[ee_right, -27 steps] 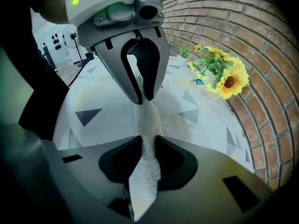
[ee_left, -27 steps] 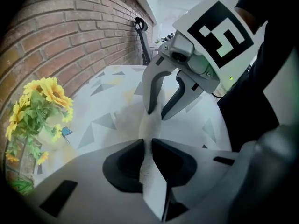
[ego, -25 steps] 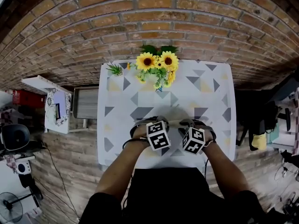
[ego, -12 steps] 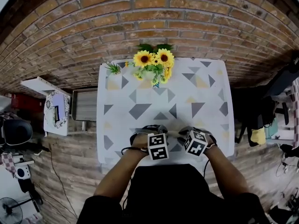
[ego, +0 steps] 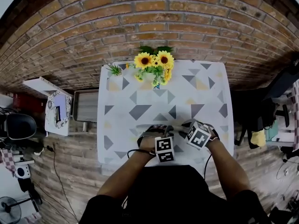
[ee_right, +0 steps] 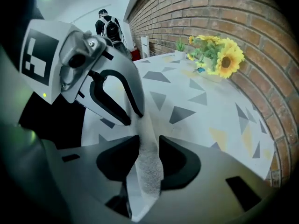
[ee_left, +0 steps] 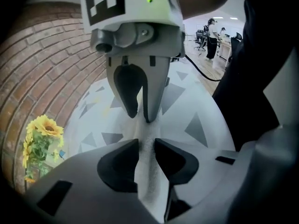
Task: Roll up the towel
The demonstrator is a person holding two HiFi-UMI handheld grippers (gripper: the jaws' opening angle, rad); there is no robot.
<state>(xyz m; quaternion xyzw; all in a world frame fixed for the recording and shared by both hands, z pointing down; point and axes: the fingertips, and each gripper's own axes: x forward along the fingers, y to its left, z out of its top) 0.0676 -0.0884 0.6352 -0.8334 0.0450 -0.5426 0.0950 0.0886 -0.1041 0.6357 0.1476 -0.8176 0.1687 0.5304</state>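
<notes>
**Operator:** How am I framed from the head camera?

**Caption desk:** Your left forearm point(ego: 122, 172) comes in from 7 o'clock and your right forearm point(ego: 225, 168) from 5 o'clock, and the two converge. Your left hand point(ego: 148, 143) and right hand point(ego: 211, 137) tip both tools steeply down, noses toward 12 o'clock.

**Operator:** And the jaws?

**Caption desk:** Your left gripper point(ego: 157, 129) sits just beside your right gripper point(ego: 187, 124), which lies at roughly 2 o'clock of it, tips nearly meeting. Both pairs of jaws have just been opening. A band of towel point(ee_left: 146, 146) fills each gap, touching both pads.
</notes>
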